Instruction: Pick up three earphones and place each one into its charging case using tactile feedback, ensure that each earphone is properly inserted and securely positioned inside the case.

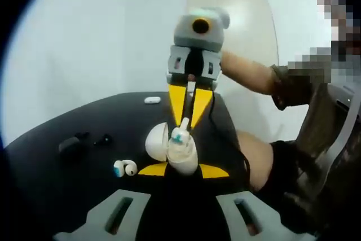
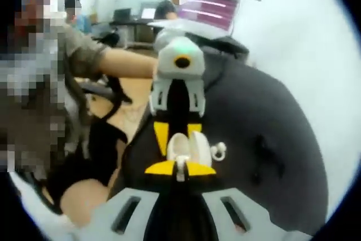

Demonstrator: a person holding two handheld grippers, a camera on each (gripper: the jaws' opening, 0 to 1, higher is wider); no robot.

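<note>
Earphones [image 1: 125, 168]: three; case [image 1: 169, 145]: one

A black table [image 1: 51, 156] stands before a white wall [image 1: 84, 32]; people sit at distant desks [image 2: 132, 23].

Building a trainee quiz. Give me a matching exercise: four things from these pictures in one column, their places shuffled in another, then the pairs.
1 white case
2 stemmed earphone
3 blue-tipped earphone
4 black case

A on the table, close beside the gripped case
B clamped in the left gripper
C in the right gripper, at the open case's mouth
D on the table, farther off

Pairs: 1-B, 2-C, 3-A, 4-D
</note>
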